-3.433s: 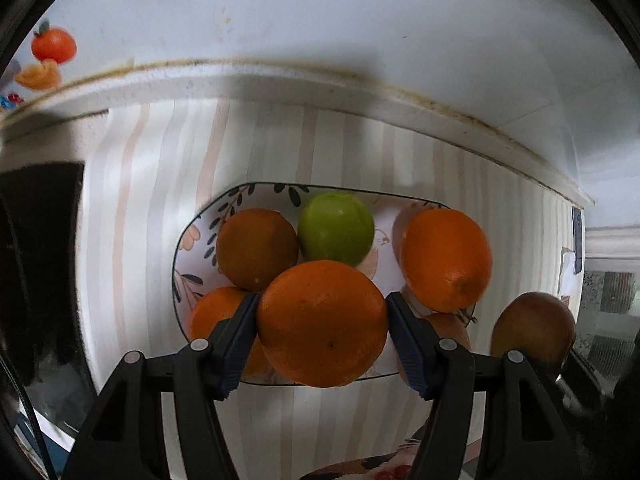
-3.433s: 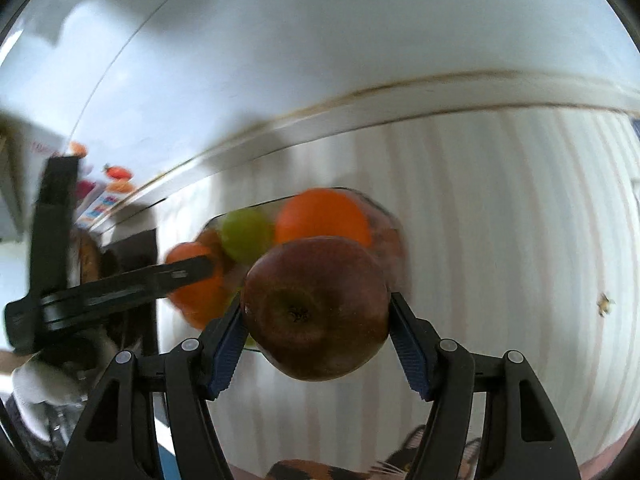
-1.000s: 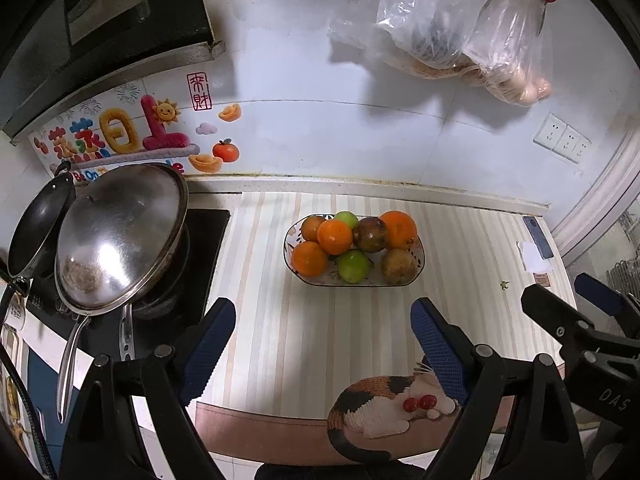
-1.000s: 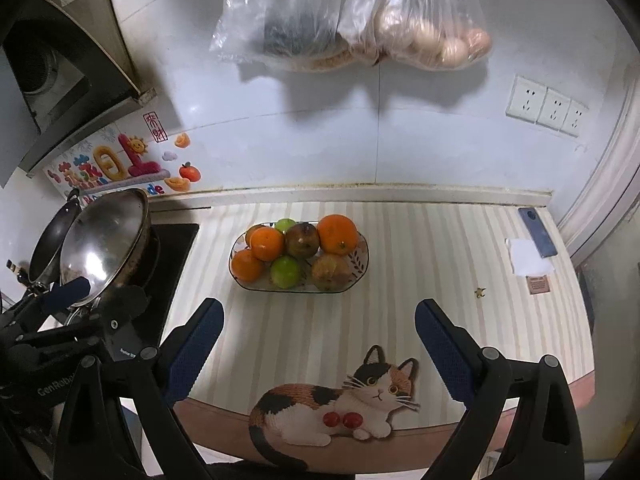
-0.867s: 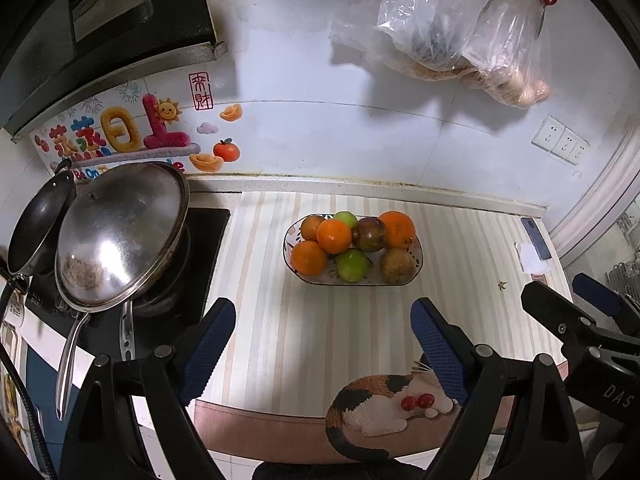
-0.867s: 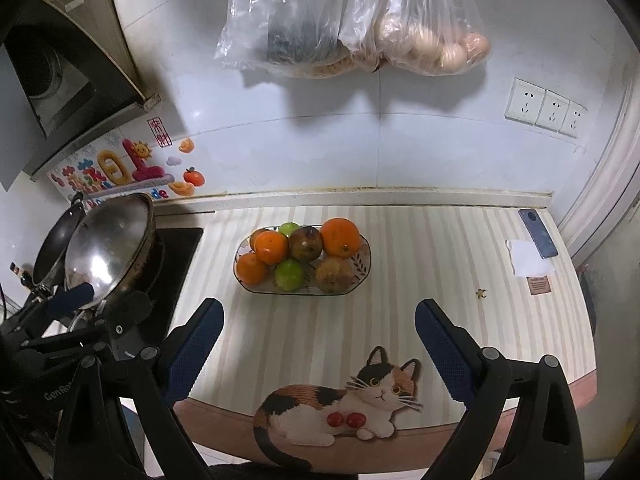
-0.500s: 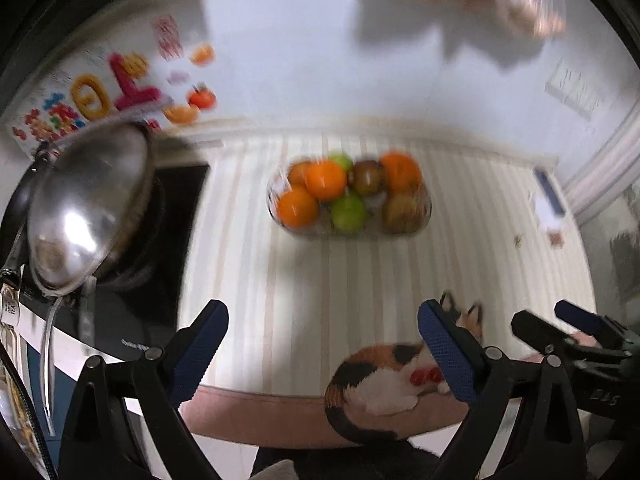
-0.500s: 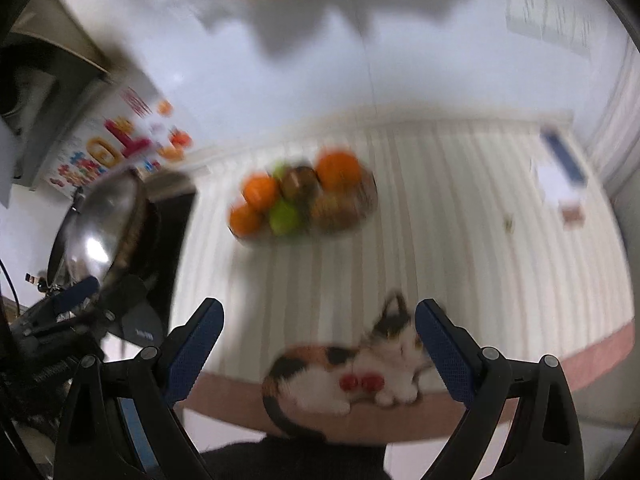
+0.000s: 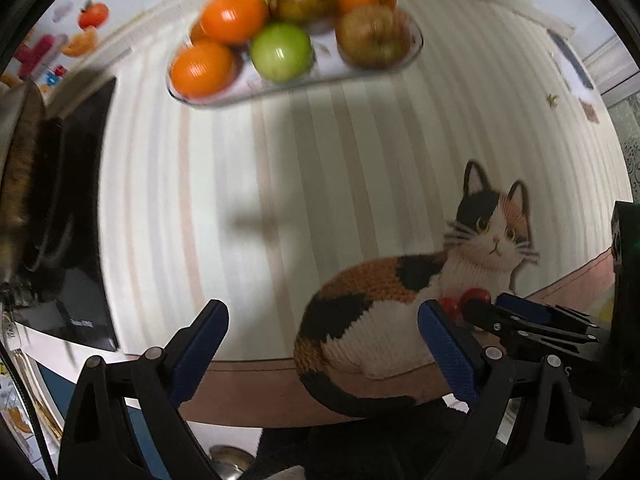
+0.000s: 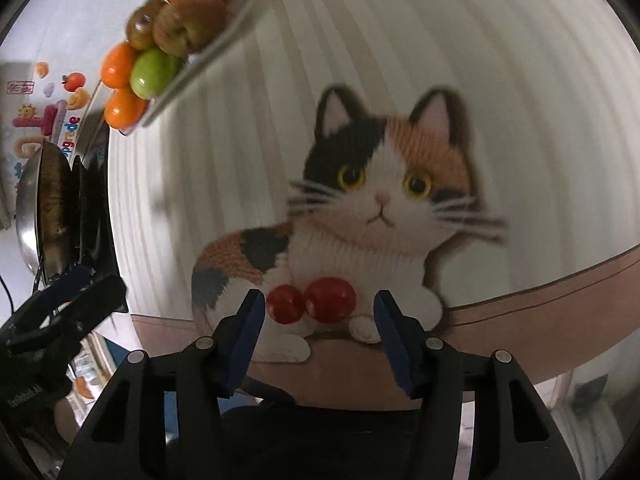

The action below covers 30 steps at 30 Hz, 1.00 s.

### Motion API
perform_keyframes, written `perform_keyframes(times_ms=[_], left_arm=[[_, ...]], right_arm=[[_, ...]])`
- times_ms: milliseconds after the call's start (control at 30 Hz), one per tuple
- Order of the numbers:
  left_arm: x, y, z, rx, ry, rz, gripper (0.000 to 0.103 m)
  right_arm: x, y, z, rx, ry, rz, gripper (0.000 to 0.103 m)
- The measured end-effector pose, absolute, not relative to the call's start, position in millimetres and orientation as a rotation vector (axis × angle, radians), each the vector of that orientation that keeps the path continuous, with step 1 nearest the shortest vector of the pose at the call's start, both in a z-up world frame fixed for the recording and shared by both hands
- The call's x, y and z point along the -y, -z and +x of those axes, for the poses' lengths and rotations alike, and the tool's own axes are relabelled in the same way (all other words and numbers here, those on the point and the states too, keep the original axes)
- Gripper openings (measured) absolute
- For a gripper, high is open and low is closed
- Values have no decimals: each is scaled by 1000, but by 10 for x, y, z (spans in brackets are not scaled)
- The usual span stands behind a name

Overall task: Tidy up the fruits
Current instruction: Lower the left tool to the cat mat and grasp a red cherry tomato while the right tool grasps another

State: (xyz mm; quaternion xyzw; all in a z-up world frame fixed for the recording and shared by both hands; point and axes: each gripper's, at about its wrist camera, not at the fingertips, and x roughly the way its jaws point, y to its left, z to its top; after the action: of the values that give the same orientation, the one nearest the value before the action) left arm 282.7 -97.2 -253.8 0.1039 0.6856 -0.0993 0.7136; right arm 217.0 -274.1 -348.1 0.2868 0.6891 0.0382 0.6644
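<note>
Two small red round fruits, like cherry tomatoes, lie side by side on the cat-print mat near the counter's front edge. My right gripper hovers low over them. Its jaws are closing with both fruits between them, and the pads are not touching either one. My left gripper stands wide open and empty over the mat, to the left of the right gripper. From the left wrist the red fruits are partly hidden. The oval fruit plate holds oranges, a green apple and brownish apples.
A black stove with a steel wok stands on the left. The fruit plate sits at the back of the striped counter. A brown band marks the counter's front edge. The left gripper shows at the lower left.
Both grippers have dropped from high above the counter to just over the cat mat. The right jaws have narrowed around the two red fruits. The left jaws stay wide.
</note>
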Motion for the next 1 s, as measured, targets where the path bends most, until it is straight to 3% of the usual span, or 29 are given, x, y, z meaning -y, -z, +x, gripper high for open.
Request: perform_keyframes(times_ms=[67,100,133,500,567,733,1000], left_arm=[[966,2625,2818,-1544,221,223,97],[971,2656,2807,-1554,223,220,97],[978,2675,2798,-1560,226,217,97],[1552,2968,2609,-1596,397,292,97],[1664,3069,2559,-1613,426,321,91],[1809,3274,2406,-1639,458,375,57],[1854,3234,2359,-1584,454,408,24]], right_arm=[[2701,3571,2171,-1557,-99,660,40],[2697,3578,2160,-1533,-108,674,40],[2692,3581,2165,-1522,-105,666,32],[3087,3377,2082,-1449,-4,638,31],[3195,3403,2058,-1451,17,644,31],[3352,3431,1980,-1449,48,650,31],[3404,3438,1957,-1444,57,635,31]])
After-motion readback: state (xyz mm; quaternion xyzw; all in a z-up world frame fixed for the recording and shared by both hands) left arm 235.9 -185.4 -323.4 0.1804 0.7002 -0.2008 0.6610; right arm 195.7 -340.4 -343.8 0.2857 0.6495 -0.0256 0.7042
